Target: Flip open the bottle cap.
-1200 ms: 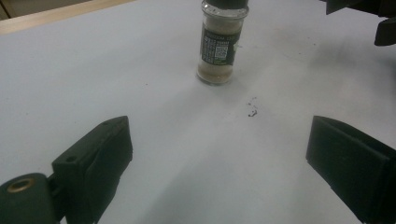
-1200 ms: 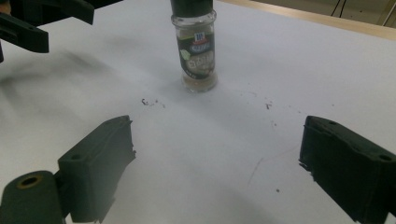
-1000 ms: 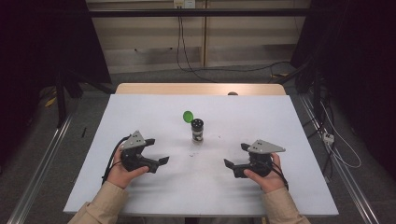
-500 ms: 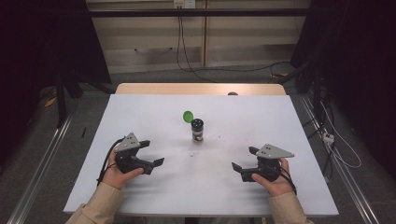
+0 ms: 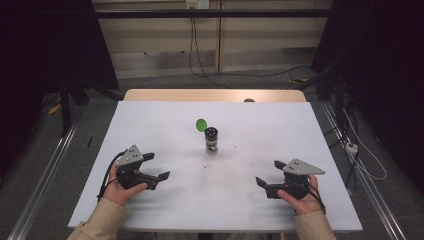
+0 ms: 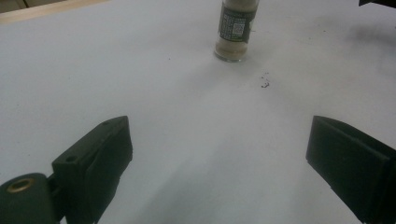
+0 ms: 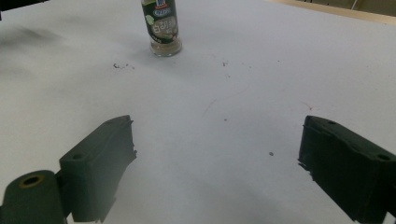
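Observation:
A small spice jar (image 5: 211, 140) stands upright at the middle of the white table (image 5: 150, 120), its green flip lid (image 5: 201, 124) hinged open. The jar (image 6: 235, 28) holds pale powder and carries a dark label (image 7: 161, 23). My left gripper (image 5: 156, 166) rests low at the front left, open and empty, aimed toward the table's middle. My right gripper (image 5: 264, 185) sits at the front right, also open and empty, facing left. Both are well short of the jar.
Dark specks (image 6: 265, 84) lie on the table just in front of the jar. A wooden strip (image 5: 210, 95) runs along the table's far edge. Cables (image 5: 350, 145) and metal rails (image 5: 45, 180) flank the table on the floor.
Both hands have drawn back toward the front edge and apart, left gripper going left, right gripper going right. The jar has stayed put.

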`<state>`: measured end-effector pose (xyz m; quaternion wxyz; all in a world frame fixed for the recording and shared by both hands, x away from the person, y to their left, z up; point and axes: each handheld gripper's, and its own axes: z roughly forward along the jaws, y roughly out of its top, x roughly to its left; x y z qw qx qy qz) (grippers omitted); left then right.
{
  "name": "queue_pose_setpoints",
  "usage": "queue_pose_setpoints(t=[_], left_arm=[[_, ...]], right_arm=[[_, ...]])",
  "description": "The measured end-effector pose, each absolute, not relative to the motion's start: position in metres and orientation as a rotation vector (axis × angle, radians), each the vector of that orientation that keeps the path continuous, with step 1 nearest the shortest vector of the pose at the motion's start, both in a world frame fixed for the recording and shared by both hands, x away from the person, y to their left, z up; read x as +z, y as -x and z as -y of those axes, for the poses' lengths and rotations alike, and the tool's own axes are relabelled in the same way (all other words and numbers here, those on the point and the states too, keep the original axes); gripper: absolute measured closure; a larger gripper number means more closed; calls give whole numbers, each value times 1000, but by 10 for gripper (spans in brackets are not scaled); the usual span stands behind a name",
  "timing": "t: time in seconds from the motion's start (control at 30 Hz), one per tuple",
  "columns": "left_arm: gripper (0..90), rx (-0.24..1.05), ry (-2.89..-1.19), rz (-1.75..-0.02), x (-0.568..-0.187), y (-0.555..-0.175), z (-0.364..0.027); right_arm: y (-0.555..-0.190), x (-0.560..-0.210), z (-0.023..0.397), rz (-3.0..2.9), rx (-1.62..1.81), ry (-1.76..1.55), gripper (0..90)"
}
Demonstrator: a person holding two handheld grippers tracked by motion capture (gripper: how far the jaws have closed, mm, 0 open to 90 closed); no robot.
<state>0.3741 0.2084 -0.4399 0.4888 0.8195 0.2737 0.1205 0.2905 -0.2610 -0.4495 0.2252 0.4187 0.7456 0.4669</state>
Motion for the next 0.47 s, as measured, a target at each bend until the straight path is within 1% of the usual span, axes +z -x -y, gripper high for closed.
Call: queue_pose_setpoints(t=[0.3, 0.47], left_arm=[[67, 305, -1990, -683, -440, -366, -224], [66, 315, -1986, -691, -441, -366, -226]], right_arm=[[-287, -452, 266, -2055, 1273, -1160, 98], [-288, -454, 267, -2053, 1271, -1167, 97]])
